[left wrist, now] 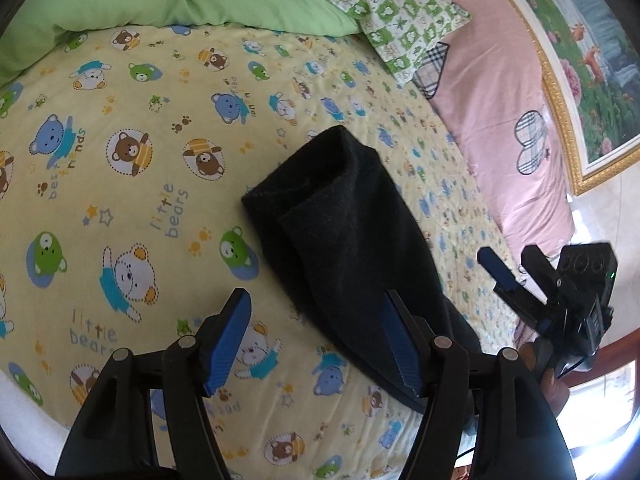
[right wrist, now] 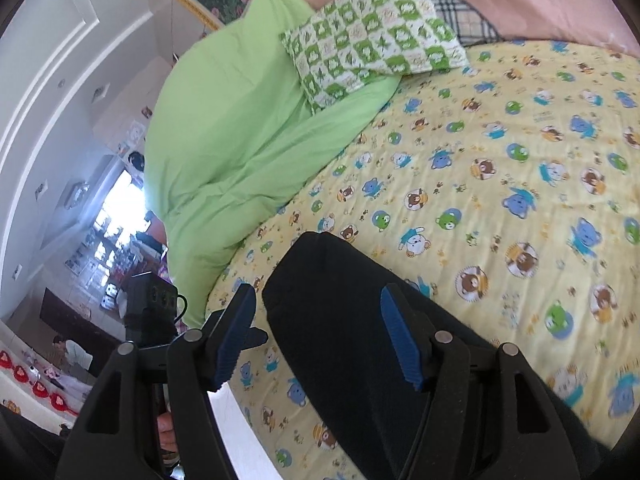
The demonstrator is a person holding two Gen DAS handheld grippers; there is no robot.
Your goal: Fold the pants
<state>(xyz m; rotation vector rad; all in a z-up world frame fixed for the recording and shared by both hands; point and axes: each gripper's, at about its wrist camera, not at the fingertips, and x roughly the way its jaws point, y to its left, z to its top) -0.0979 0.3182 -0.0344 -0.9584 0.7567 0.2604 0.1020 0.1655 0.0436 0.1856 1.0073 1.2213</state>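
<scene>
Both tongs stand released over the bed: the left gripper (left wrist: 316,344) has its blue pads spread, one above the sheet and one over the edge of the dark cloth, with nothing pinched between them. The right gripper (right wrist: 318,338) is likewise spread, its pads hanging above the cloth without pressing on it.

The bed sheet (left wrist: 132,184), yellow with small bears, fills most of both views. A green quilt (right wrist: 224,128) is bunched at the upper left of the right wrist view, with a checked pillow (right wrist: 372,32) beside it.

The pants (left wrist: 340,224) lie on the sheet at the centre of the left wrist view, running toward the lower right. The far end shows a doubled layer with a soft rounded edge, so at least one fold seems made. Judging by the long narrow shape, a further fold across the length looks left to do.

The near end of the pants runs under the grippers and out of frame in both views, so waistband and hems cannot be told apart. The black cloth swallows its own creases, and the layer count is unclear.
</scene>
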